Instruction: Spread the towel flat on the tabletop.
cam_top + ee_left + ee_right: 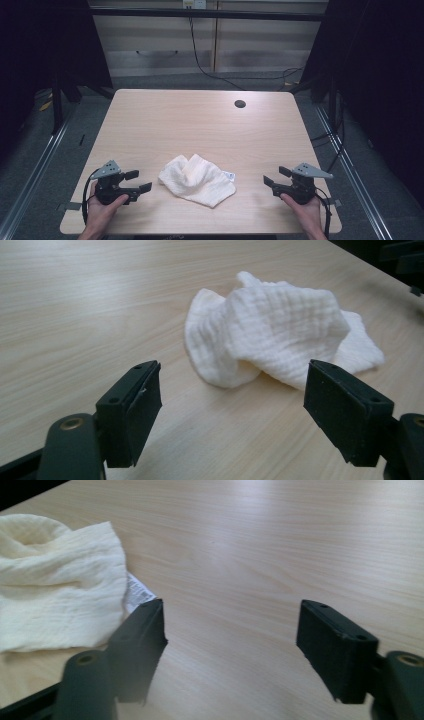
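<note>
Crumpled white cloth (196,180) mid-table near front edge, between grippers. Left gripper (136,182) and right gripper (270,178) both jaws apart, empty, flanking it. Suggest pinching opposite corners low; label (229,175) marks right corner.

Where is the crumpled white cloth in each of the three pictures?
High view: the white cloth lies low in the middle, between the left gripper and the right gripper.
Left gripper view: upper middle to right, beyond the open jaws.
Right gripper view: at the left edge, beside the near jaw.
Shared landmark: the cloth's small printed label, which peeks out at its edge in the right gripper view.
</note>
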`<state>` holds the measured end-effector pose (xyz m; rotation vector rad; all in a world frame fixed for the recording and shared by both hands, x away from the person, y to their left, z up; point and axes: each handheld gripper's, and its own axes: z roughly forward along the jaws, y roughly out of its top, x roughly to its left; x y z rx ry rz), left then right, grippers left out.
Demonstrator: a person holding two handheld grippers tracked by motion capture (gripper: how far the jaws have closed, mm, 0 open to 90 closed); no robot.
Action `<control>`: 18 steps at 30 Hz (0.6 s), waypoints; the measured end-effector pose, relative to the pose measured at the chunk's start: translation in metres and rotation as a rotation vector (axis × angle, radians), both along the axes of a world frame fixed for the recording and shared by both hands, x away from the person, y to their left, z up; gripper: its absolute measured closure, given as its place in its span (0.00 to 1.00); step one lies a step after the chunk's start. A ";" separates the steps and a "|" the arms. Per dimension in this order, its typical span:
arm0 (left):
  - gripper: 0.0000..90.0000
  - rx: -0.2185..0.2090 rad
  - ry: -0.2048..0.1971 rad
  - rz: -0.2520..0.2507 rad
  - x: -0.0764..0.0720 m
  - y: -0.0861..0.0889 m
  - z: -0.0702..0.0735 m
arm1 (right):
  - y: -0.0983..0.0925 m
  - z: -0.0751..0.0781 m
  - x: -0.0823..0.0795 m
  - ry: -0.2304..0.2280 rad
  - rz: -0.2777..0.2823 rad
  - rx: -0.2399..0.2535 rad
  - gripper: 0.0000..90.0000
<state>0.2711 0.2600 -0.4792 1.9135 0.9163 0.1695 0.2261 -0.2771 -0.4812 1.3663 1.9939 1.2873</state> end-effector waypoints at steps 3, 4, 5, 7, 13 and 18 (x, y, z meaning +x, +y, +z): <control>0.25 0.005 -0.009 0.008 0.000 -0.001 -0.001 | 0.003 0.003 0.001 0.012 0.010 -0.005 0.29; 0.25 0.003 -0.007 0.005 0.000 -0.001 -0.001 | 0.005 0.003 0.001 0.005 0.012 -0.011 0.29; 0.25 0.003 -0.004 0.000 0.000 -0.001 -0.001 | 0.007 0.002 0.002 0.012 0.023 -0.011 0.29; 0.24 0.007 -0.001 -0.006 0.001 -0.001 -0.001 | 0.011 0.002 0.006 0.039 0.043 -0.009 0.28; 0.25 0.005 0.016 0.004 0.009 -0.001 -0.003 | 0.030 0.010 0.016 0.079 0.141 -0.024 0.32; 0.25 0.014 0.015 -0.010 0.008 -0.005 -0.003 | 0.051 0.009 0.027 0.108 0.230 -0.031 0.36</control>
